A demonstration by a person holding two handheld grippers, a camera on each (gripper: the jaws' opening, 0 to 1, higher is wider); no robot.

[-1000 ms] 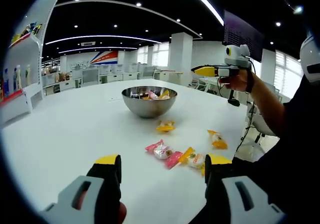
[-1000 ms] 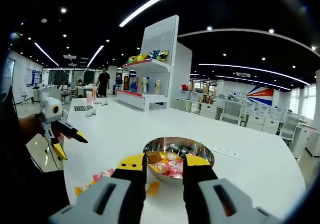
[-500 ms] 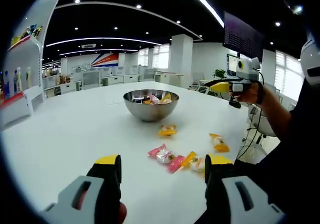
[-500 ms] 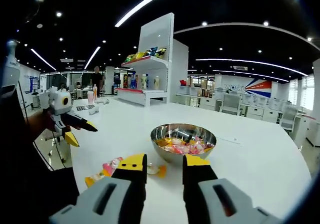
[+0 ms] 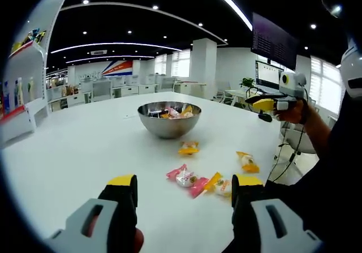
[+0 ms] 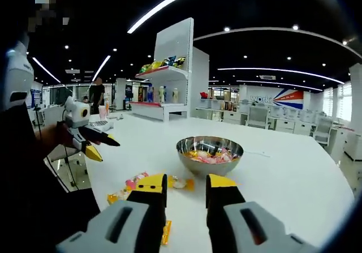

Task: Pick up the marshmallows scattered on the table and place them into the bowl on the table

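I am looking at the wrapped marshmallows lying loose on the white tabletop (image 5: pixel 73 151): a pink-wrapped marshmallow (image 5: pixel 181 175) and a yellow-and-white wrapped one (image 5: pixel 219 184) just beside it are sitting nearest me in the left gripper view, a yellow-wrapped marshmallow (image 5: pixel 189 148) is lying just in front of the bowl, and another yellow-wrapped one (image 5: pixel 248 162) is resting off to the right, nearer the tabletop's edge. In the right gripper view I am seeing the same scatter as a loose cluster of wrapped sweets (image 6: pixel 136 182) between my jaws and the bowl, with one yellow wrapper (image 6: pixel 166 232) showing low between the jaws.

The round stainless-steel bowl (image 5: pixel 169 119) is standing upright near the middle of the tabletop, and it is already holding a heap of pink, yellow and white wrapped marshmallows (image 6: pixel 210 155) below its rim.

My left gripper (image 5: pixel 184 192) is hovering above the near edge with its jaws spread wide and nothing between them. My right gripper (image 6: pixel 185 185) is holding its jaws a narrow gap apart, also empty, well short of the bowl.

Broad bare tabletop is lying open to the left of the bowl and behind it. A white display shelf unit (image 6: pixel 175 66) with packets on it is standing beyond the far edge.
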